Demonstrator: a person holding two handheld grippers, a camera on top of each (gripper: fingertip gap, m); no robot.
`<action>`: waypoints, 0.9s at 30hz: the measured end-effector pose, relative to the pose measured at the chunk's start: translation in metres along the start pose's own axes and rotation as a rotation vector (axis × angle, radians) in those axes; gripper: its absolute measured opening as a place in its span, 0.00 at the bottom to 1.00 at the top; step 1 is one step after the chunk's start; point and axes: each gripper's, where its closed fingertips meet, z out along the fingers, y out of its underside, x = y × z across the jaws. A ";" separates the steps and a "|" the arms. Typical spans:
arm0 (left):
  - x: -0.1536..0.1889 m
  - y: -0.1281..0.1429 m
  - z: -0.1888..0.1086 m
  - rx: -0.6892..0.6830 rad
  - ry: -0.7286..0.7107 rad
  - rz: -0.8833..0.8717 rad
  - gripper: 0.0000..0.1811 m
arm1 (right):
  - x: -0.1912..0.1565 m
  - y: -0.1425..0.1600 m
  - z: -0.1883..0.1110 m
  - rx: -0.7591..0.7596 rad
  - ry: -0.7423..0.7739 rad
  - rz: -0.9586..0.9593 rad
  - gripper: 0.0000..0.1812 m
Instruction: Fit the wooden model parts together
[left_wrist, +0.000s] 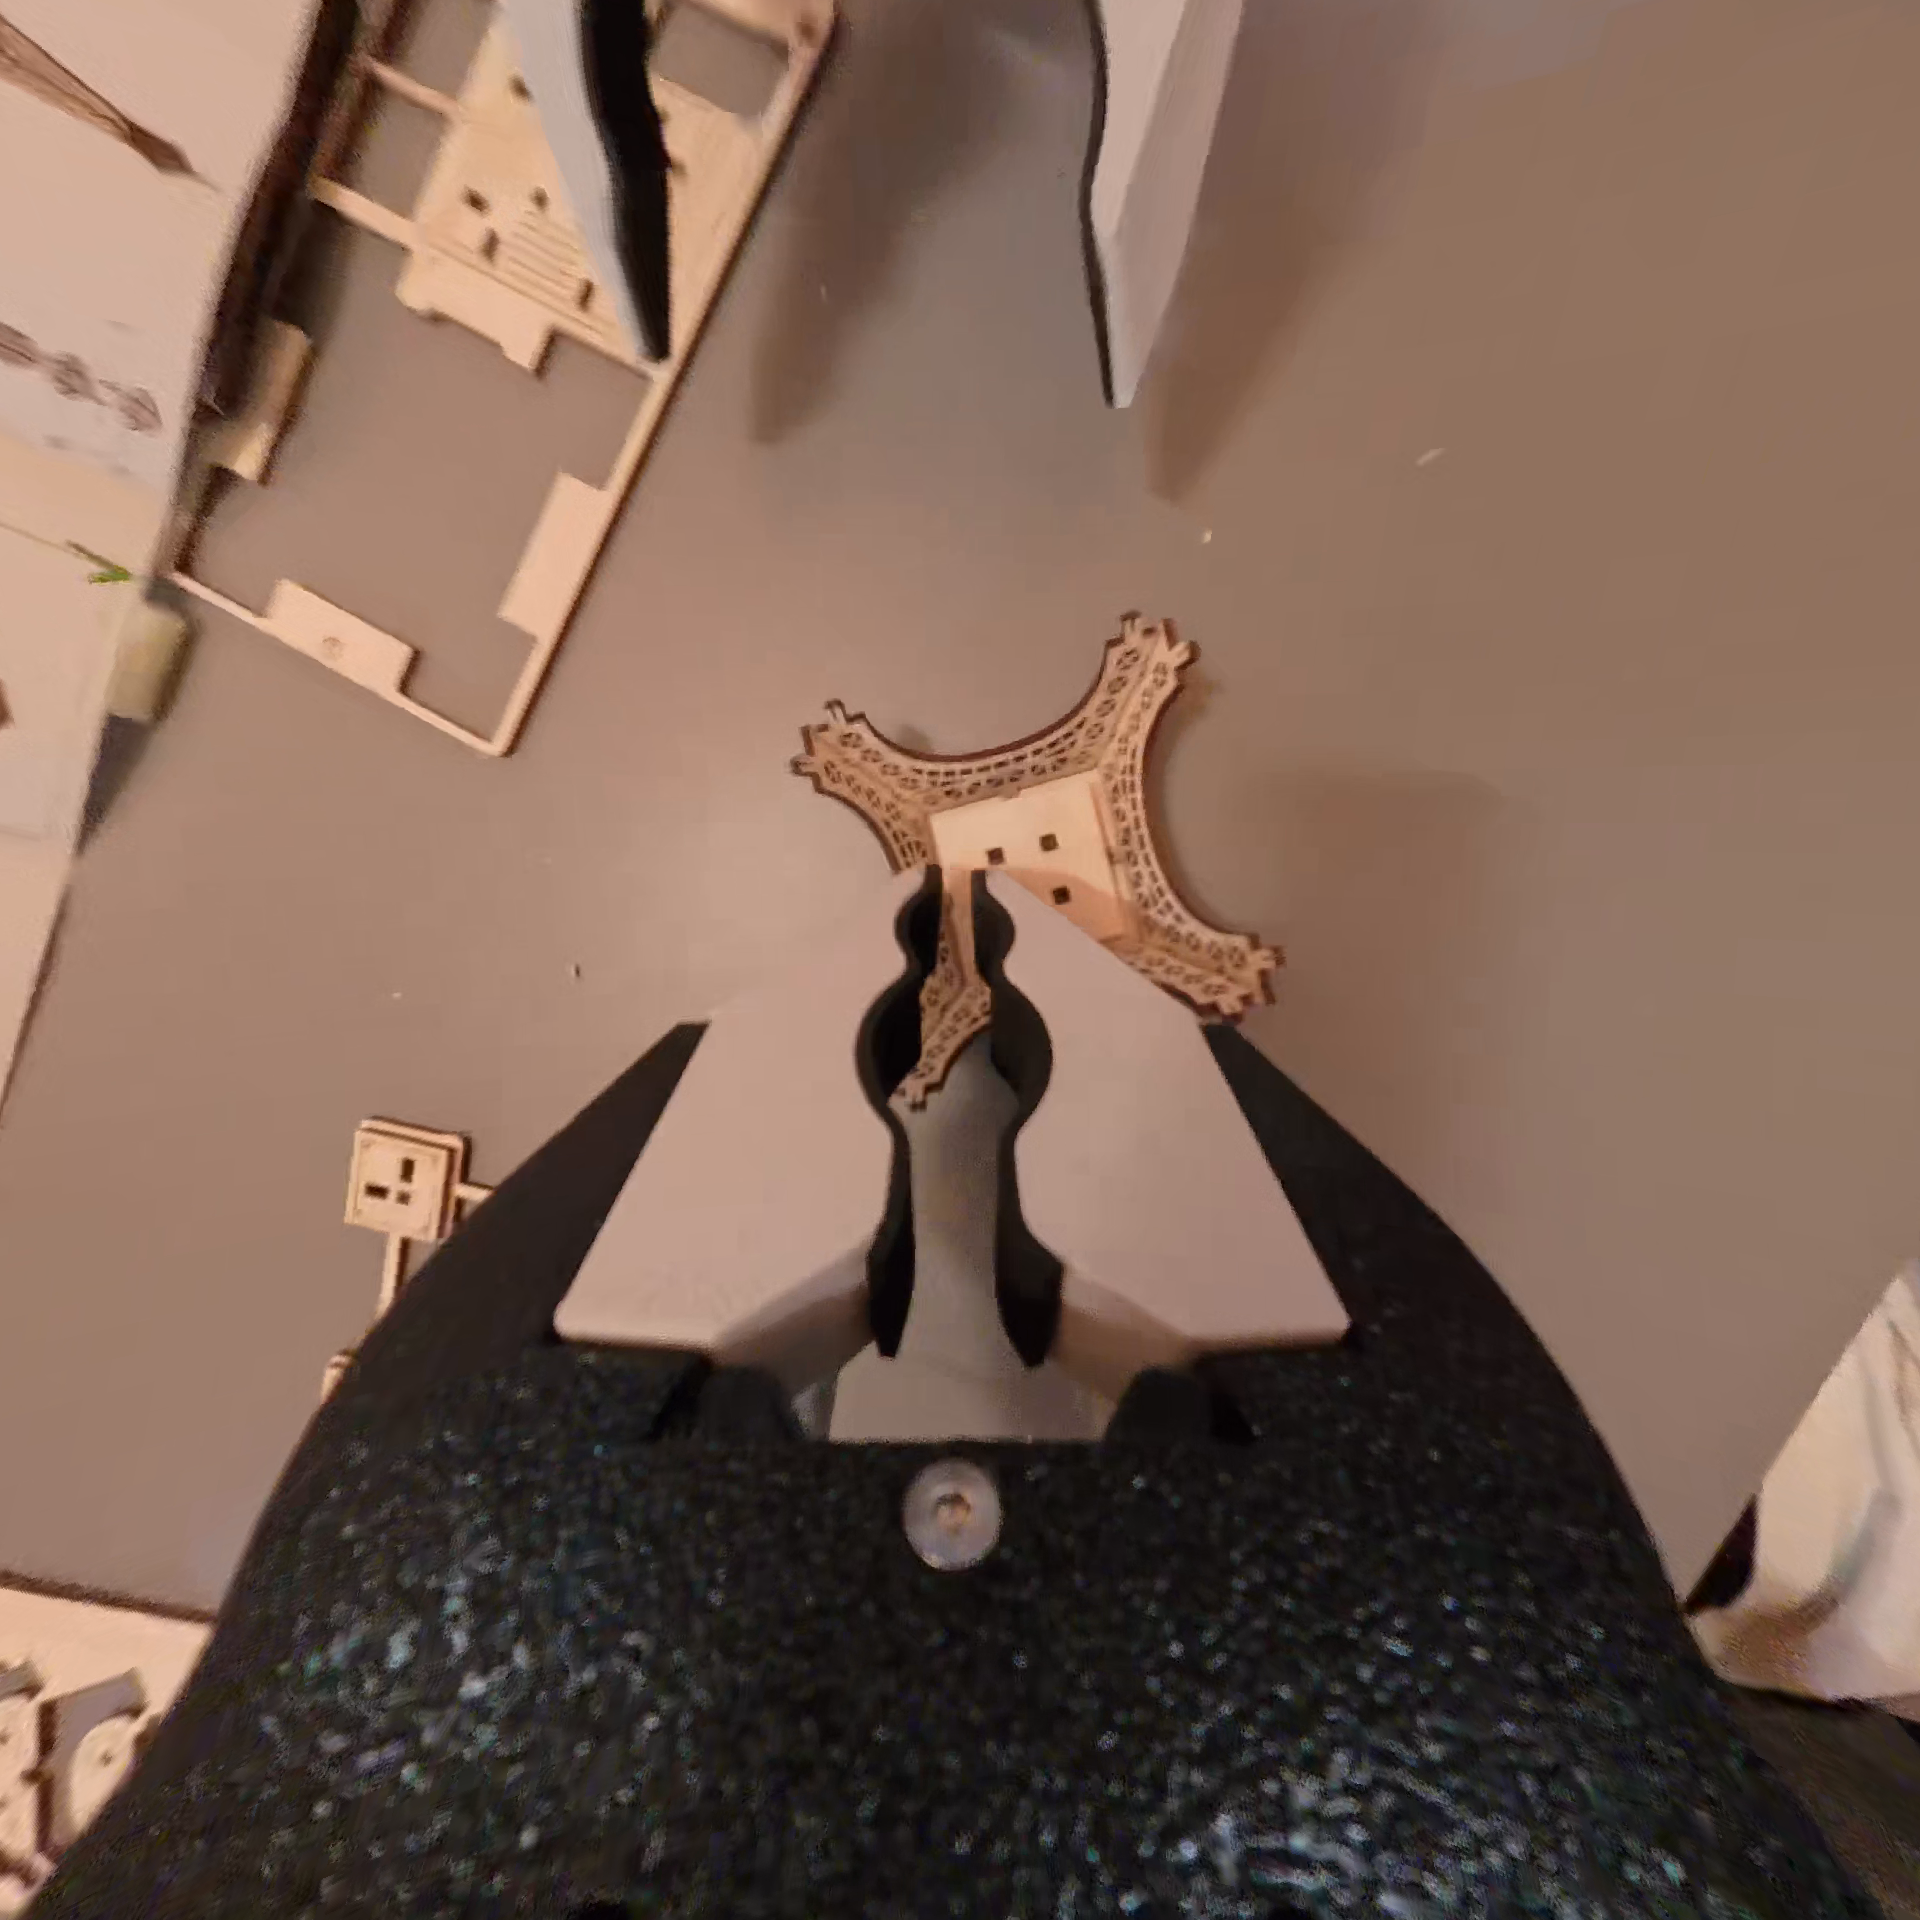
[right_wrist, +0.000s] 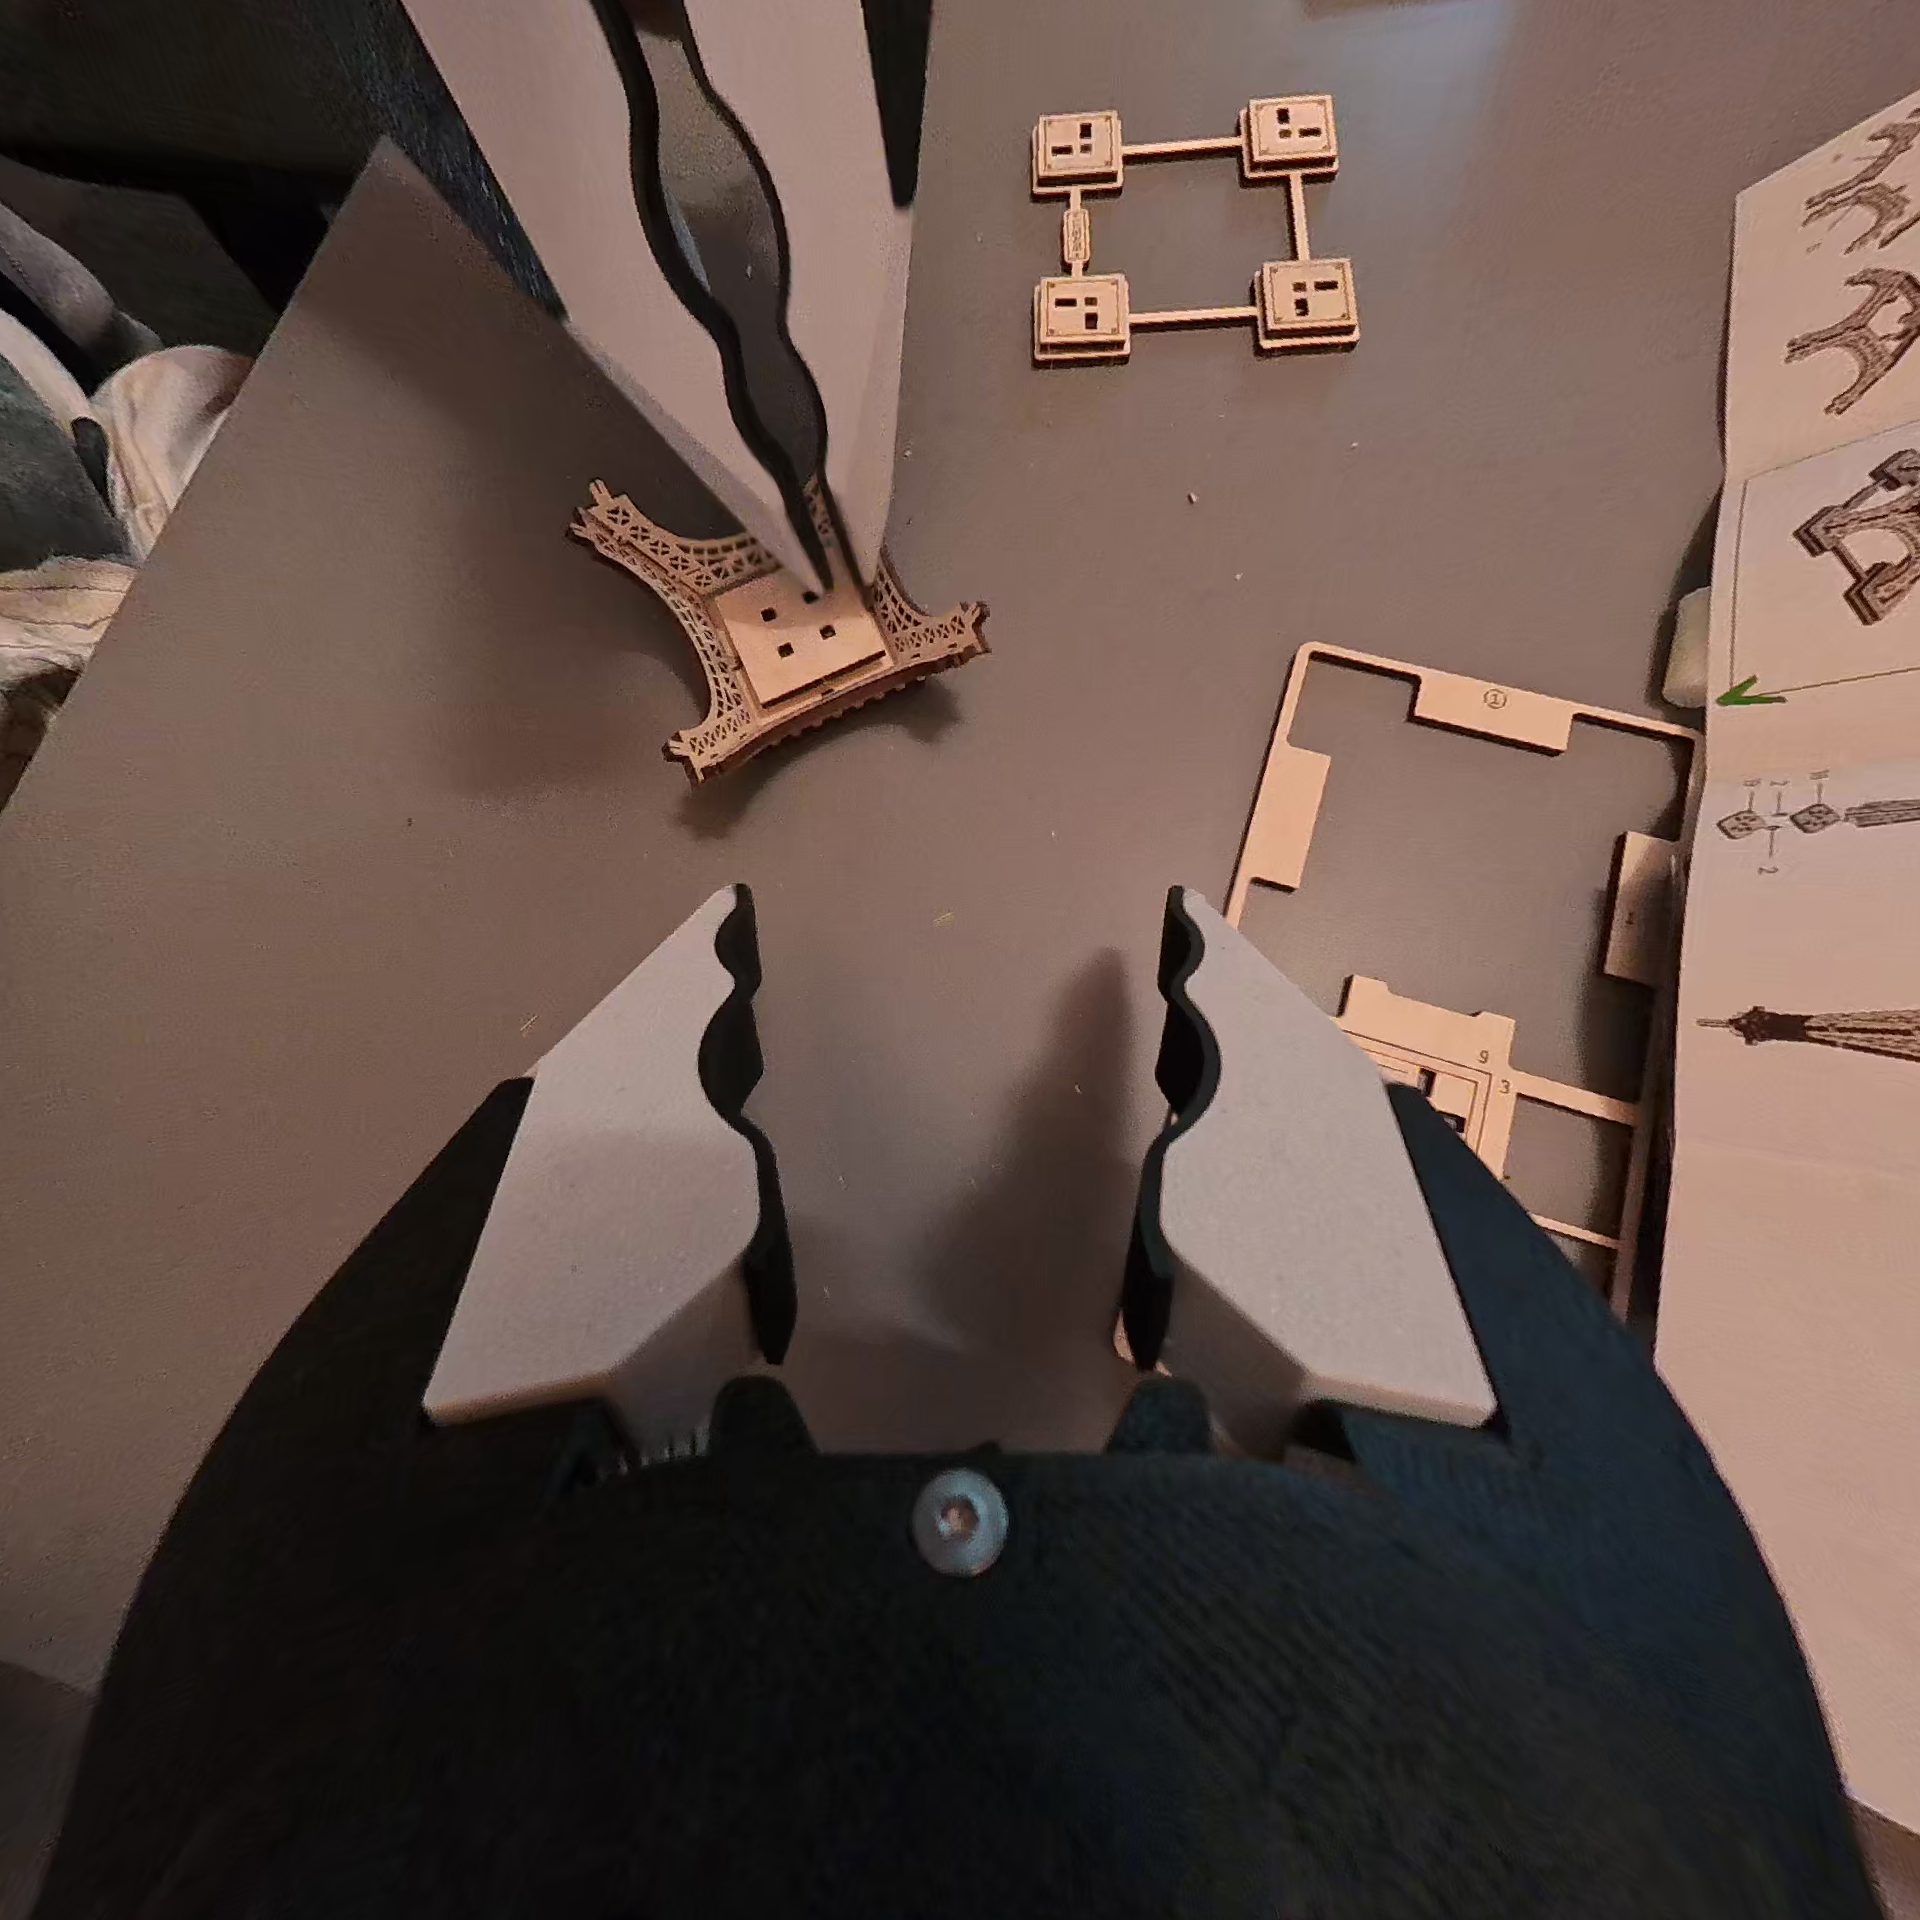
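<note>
Lattice tower base (left_wrist: 1049, 821) is taken as the landmark; it lies flat on the grey table (left_wrist: 1455, 623), four curved legs spread outward and a square plate with small square holes at its centre.

Left gripper (left_wrist: 953, 883): the fingers are closed on one leg of the tower base, the leg being pinched between the black wavy pads (left_wrist: 1023, 1049). In the right wrist view the same gripper (right_wrist: 826, 582) is seen coming down from above onto the far side of the tower base (right_wrist: 774, 644), its tips at the edge of the square plate.

Right gripper (right_wrist: 956, 904): the fingers are spread wide apart with nothing between them. It is held above bare table on the near side of the tower base, well apart from it.

Square frame (right_wrist: 1195, 234), with four slotted corner blocks joined by thin bars, lies flat beyond the tower base and to its right in the right wrist view.

Punched-out wooden sheet (right_wrist: 1475, 935), mostly hollow, lies to the right of the tower base, and a few parts are retained at its near end.

Instruction sheet (right_wrist: 1829, 520), printed with tower drawings, is placed beyond the wooden sheet at the right edge of that view.
</note>
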 end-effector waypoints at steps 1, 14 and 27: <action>0.002 -0.007 -0.006 0.050 0.013 -0.011 0.03 | 0.000 0.001 0.000 -0.004 0.001 0.000 0.42; 0.009 -0.002 -0.011 -0.106 0.027 -0.041 0.01 | 0.003 0.014 0.013 -0.101 0.015 -0.017 0.38; 0.012 0.005 0.007 -0.275 0.084 -0.109 0.00 | 0.010 0.021 0.015 -0.106 0.017 0.043 0.38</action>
